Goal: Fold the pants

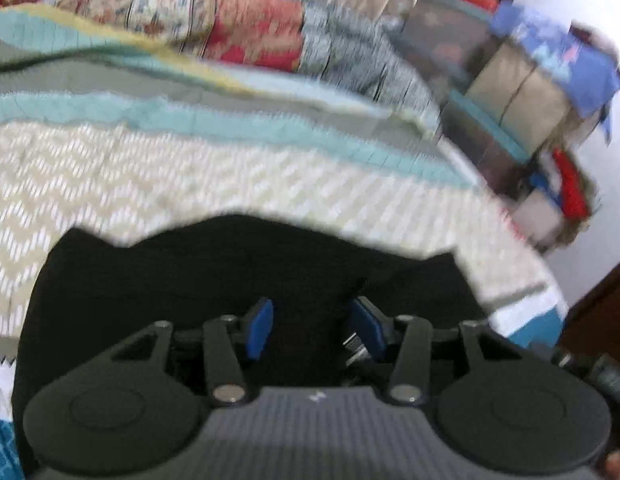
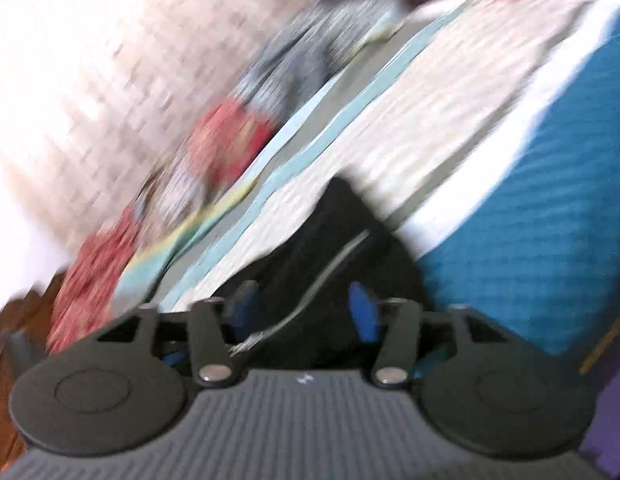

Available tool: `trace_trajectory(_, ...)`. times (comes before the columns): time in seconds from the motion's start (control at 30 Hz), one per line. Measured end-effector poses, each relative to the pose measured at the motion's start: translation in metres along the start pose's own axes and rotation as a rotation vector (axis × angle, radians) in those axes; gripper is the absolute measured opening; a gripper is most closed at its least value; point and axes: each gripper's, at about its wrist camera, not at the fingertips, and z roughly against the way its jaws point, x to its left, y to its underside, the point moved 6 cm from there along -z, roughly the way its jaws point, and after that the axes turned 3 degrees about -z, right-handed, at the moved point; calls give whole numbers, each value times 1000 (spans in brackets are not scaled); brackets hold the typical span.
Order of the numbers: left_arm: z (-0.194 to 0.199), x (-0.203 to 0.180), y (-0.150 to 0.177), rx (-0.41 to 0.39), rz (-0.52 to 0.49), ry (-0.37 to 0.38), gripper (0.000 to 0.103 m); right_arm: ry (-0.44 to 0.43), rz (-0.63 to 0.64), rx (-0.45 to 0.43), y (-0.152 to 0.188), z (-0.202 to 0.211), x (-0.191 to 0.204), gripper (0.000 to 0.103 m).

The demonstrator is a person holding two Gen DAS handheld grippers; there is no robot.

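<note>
Lying bunched on the bedspread [image 1: 189, 168], black pants [image 1: 237, 272] sit, apparently ungripped, below both parted tools.

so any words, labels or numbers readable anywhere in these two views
None can be read.
Left gripper: a small white mark on its grey body, too small and blurred to read.
Right gripper: the same kind of mark, also unreadable.
Black pants: no label visible.
Bedspread: woven pattern only, no text.
Blue cloth on the stacked pile: pale markings, too blurred to read.
</note>
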Motion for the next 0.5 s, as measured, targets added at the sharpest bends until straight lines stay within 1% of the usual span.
trace_trajectory(0.03,2,-9,-9,-21,0,16,46,32,-15,-26,-4,4,-10,69)
trace_trajectory(0.07,1,-21,-17,-29,-14,36,47,57,-36,-32,-6,4,-21,69)
trace_trajectory(0.1,-3,-34,-24,-21,-38,57,49,72,-65,-21,-5,0,-30,69)
trace_trajectory(0.17,-17,-60,-35,15,-92,90,51,77,-114,15,0,-11,-42,68)
trace_trajectory(0.2,-28,-75,-40,46,-120,101,52,83,-110,26,4,-15,-42,62)
trace_trajectory(0.23,-39,-87,-41,76,-138,111,53,94,-86,33,6,-19,-39,53)
trace_trajectory(0.27,-53,-102,-41,115,-159,124,55,95,-61,45,8,-19,-35,26)
trace_trajectory(0.3,-63,-112,-41,139,-175,132,58,85,-37,66,10,-23,-25,24)
trace_trajectory(0.4,-100,-143,-36,227,-201,139,59,77,80,49,15,-12,-2,23)
trace_trajectory(0.47,-116,-158,-29,273,-202,146,61,74,168,39,19,-1,7,23)
trace_trajectory(0.5,-121,-163,-25,287,-217,143,63,74,210,38,22,0,15,23)
